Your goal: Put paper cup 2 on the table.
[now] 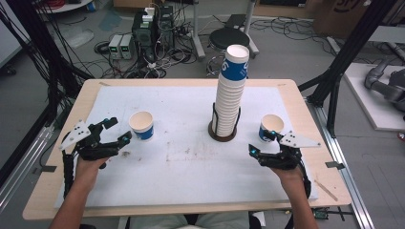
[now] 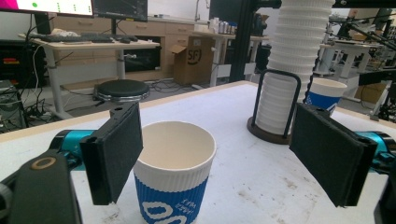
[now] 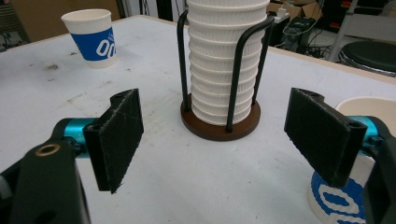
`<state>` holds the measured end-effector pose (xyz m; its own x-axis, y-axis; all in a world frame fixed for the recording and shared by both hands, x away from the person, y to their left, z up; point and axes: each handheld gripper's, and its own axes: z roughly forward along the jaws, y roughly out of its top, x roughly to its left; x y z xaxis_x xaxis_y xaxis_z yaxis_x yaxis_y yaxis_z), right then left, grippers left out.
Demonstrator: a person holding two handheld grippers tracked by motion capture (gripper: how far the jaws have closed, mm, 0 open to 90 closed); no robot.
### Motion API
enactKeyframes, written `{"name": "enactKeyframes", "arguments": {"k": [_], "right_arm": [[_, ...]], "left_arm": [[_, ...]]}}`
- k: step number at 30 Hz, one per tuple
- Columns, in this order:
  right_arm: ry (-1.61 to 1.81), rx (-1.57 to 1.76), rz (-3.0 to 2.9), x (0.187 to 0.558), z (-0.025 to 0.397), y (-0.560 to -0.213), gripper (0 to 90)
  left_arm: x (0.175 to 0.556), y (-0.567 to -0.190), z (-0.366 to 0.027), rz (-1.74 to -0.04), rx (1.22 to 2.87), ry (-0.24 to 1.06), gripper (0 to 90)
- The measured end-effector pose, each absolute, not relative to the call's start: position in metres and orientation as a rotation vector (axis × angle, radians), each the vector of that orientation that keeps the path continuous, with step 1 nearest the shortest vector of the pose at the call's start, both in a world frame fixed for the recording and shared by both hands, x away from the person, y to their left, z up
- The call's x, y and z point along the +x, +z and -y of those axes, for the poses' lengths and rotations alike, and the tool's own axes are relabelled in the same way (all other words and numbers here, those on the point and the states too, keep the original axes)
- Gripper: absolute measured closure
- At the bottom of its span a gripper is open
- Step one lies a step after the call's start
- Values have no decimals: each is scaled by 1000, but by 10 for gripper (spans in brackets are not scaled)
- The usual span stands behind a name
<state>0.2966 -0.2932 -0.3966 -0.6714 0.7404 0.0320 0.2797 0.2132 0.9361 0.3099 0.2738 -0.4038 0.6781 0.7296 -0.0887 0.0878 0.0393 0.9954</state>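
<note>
A tall stack of white ribbed paper cups (image 1: 232, 90) stands in a black wire holder on a round brown base (image 1: 222, 132) at mid-table. A single blue-banded paper cup (image 1: 141, 125) stands upright on the left. My left gripper (image 1: 120, 130) is open just short of it. In the left gripper view that cup (image 2: 173, 172) sits between the jaws, close to the left pad (image 2: 114, 154). A second cup (image 1: 271, 126) stands on the right, just past my open right gripper (image 1: 261, 142). In the right gripper view this cup (image 3: 369, 105) is behind the right pad (image 3: 322, 135), and the stack (image 3: 222, 65) is straight ahead.
A white mat (image 1: 191, 162) covers the wooden table (image 1: 43, 191). A black frame post (image 1: 334, 86) rises at the table's right side. On the floor beyond the far edge are a round stool (image 1: 229, 37), cables and power supplies (image 1: 119, 45).
</note>
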Motion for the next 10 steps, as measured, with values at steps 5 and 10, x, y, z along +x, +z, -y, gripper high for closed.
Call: {"name": "enactKeyframes", "arguments": {"k": [5, 10], "right_arm": [[1456, 948, -2067, 297, 295, -397, 201], [1455, 948, -2065, 297, 296, -397, 200]], "left_arm": [[311, -405, -274, -723, 1467, 565, 175], [312, -405, -275, -725, 1466, 567, 175]]}}
